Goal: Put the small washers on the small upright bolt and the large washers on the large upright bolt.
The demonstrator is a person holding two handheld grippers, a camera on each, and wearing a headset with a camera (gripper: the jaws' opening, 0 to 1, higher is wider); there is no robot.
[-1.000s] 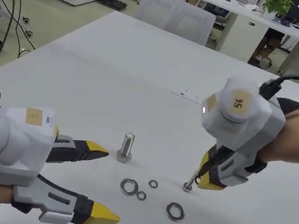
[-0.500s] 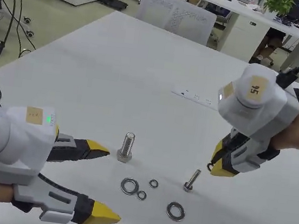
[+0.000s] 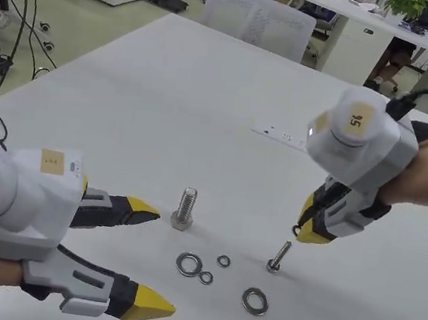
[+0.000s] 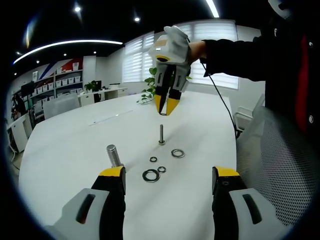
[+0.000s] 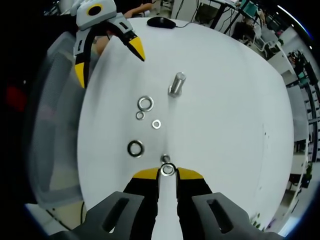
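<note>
From the headset, the camera looks forward and down across the white tabletop (image 3: 168, 84), close behind the yellow-tipped left claw (image 3: 162, 261) and right claw (image 3: 304, 233). The left claw's fisheye sits low, near tabletop level, facing along its jaws past the large silver upright bolt (image 4: 114, 155), the thin silver bolt (image 4: 161, 135) and the flat steel washers (image 4: 150, 175) toward the right claw, while the right claw's fisheye hangs just above the thin silver bolt, looking steeply down. All three views share that patch of bolts and washers.
</note>
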